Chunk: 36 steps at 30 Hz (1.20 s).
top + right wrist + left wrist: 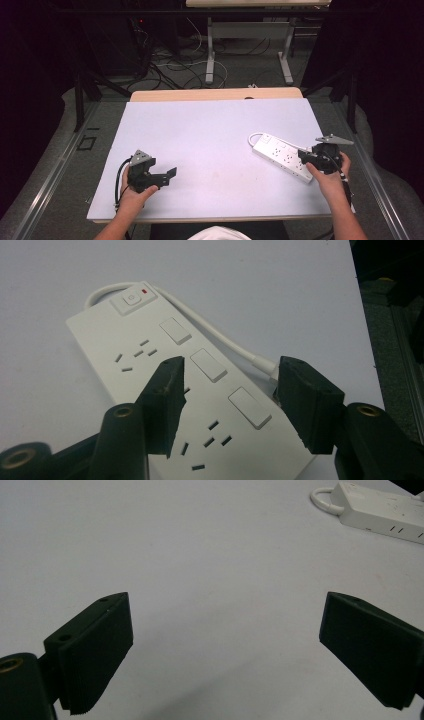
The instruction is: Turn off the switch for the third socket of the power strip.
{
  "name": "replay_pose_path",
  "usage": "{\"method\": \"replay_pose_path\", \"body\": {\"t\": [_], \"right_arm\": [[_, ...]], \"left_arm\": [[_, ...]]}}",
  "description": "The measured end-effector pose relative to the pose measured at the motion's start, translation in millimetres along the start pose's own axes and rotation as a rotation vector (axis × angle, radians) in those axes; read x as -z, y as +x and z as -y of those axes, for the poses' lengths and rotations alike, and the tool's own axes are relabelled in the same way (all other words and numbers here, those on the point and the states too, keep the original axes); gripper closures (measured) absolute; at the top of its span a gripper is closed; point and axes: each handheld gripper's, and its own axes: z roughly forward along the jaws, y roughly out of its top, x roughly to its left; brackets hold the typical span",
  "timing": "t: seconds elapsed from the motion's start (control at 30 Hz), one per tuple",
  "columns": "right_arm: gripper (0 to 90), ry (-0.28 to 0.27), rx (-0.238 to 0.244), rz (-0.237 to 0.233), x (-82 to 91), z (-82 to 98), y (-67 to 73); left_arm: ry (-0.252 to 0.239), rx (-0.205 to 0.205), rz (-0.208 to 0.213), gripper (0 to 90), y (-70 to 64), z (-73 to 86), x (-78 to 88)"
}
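Observation:
A white power strip (280,154) lies slantwise on the right side of the white table top (210,125). Its cord (215,337) loops from the far end, past the round switch (131,299) with a small red light, and back along the side. My right gripper (306,161) hovers over the strip's near end. In the right gripper view its jaws (231,367) stand partly apart, one over the socket face and one at the cord-side edge, and no pad presses on the strip (140,340). My left gripper (167,177) rests at the front left, wide open (227,615) with only bare table between its jaws; the strip (380,510) lies far off.
The table's right edge (367,340) runs close beside the strip, with dark floor and a metal rail beyond it. Behind the table a second desk's legs (210,55) stand among loose cables on the floor. A wooden strip (215,94) borders the far edge.

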Motion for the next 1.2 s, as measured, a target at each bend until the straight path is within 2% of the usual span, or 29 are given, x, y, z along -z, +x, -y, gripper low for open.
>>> {"method": "replay_pose_path", "body": {"t": [0.03, 0.23, 0.37, 0.6, 0.97, 1.2], "right_arm": [[46.5, 0.008, 0.001, 0.013, -1.4, 0.6, -3.0], [52.2, 0.012, -0.034, 0.010, -5.2, 2.2, -11.9], [59.7, 0.017, -0.055, 0.016, -7.0, 2.6, -18.3], [69.1, 0.036, -0.065, 0.020, -11.5, 4.0, -24.6], [79.0, 0.065, -0.071, 0.011, -16.5, 7.0, -30.5], [81.1, 0.084, -0.080, 0.003, -19.6, 7.6, -32.5]], "left_arm": [[0.000, 0.000, 0.000, 7.0, 0.0, 0.1, 0.0], [0.011, -0.001, 0.005, 7.3, 0.8, -0.2, 0.7], [0.011, 0.001, 0.004, 7.4, 0.9, 0.0, 0.5], [0.019, 0.001, 0.002, 7.7, 1.6, 0.2, 1.8], [0.020, 0.003, 0.001, 8.1, 2.6, 0.5, 2.4], [0.016, 0.007, -0.004, 8.2, 1.8, 0.7, 1.4]]}}
